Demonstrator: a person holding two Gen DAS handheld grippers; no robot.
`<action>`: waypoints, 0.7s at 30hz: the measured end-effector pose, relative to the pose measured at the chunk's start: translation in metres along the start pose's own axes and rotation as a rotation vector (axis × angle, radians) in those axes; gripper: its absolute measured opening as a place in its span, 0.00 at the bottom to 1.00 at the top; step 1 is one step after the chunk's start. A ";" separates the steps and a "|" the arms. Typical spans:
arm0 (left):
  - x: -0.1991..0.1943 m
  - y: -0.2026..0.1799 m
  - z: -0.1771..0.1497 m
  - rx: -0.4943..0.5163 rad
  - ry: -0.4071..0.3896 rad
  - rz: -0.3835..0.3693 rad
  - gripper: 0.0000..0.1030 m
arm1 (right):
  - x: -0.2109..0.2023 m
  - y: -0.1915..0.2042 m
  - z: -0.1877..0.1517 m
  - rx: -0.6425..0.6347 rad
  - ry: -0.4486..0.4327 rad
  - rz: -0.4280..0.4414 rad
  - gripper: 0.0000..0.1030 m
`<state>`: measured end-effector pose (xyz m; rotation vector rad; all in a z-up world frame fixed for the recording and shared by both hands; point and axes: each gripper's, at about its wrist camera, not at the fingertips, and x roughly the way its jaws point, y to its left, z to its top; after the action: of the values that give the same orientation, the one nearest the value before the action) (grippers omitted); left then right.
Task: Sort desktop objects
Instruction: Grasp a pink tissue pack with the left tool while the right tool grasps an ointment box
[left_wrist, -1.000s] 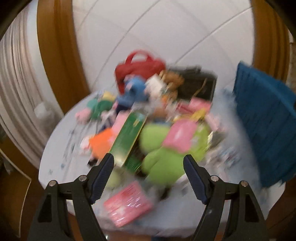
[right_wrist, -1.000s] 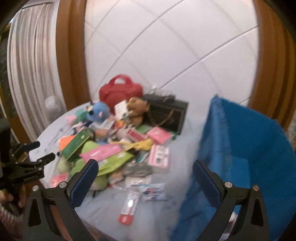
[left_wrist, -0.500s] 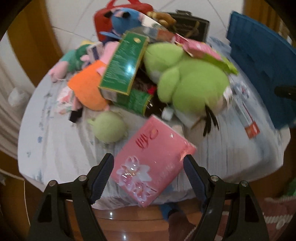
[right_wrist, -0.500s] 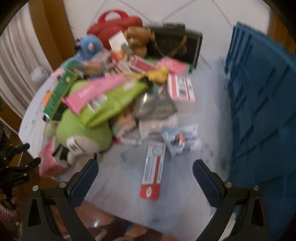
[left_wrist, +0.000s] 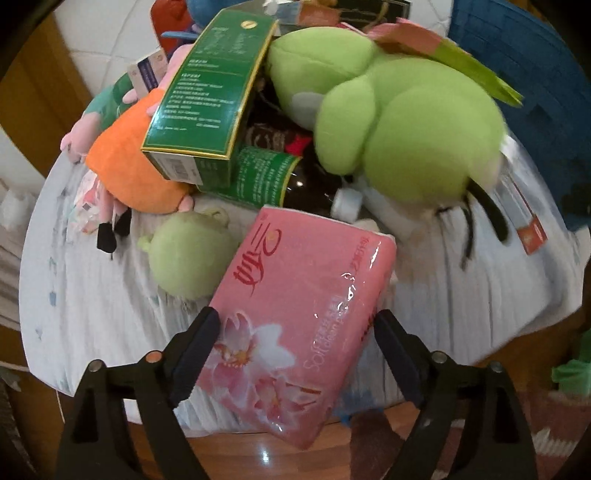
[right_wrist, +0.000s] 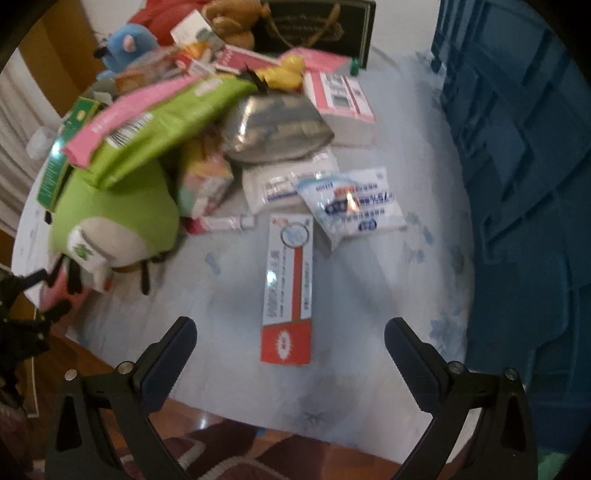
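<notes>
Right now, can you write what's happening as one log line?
left gripper: open, straddling pink tissue pack | right gripper: open, above red-white box

A pink tissue pack (left_wrist: 303, 317) is lying flat, overhanging the table edge. A red-and-white box (right_wrist: 288, 284) is lying flat nearby.

Left gripper (left_wrist: 297, 338) low over the near edge of the table (left_wrist: 92, 295) — jaws wide apart, one finger on each side of the pink tissue pack (left_wrist: 295, 317) at its near end; contact with the pack can't be told. Right gripper (right_wrist: 290, 349) also spread wide, nothing between its fingers — it hangs over the near rim of the same table, aimed inward, tips on either side of a red-and-white box (right_wrist: 288, 291) but apart from it. From the right wrist view the left gripper shows at the far left edge.
</notes>
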<state>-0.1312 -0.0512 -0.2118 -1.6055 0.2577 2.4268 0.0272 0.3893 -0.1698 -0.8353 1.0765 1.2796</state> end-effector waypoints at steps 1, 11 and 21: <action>0.003 0.002 0.002 -0.015 0.001 0.002 0.87 | 0.007 -0.001 0.000 0.004 0.013 -0.003 1.00; 0.016 -0.007 0.016 -0.082 0.011 0.064 0.88 | 0.066 -0.004 0.014 0.035 0.120 -0.033 0.91; 0.000 -0.020 0.016 -0.139 -0.034 0.085 0.62 | 0.086 0.004 0.024 0.015 0.144 -0.038 0.40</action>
<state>-0.1396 -0.0282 -0.2063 -1.6388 0.1572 2.5855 0.0238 0.4396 -0.2435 -0.9431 1.1774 1.1923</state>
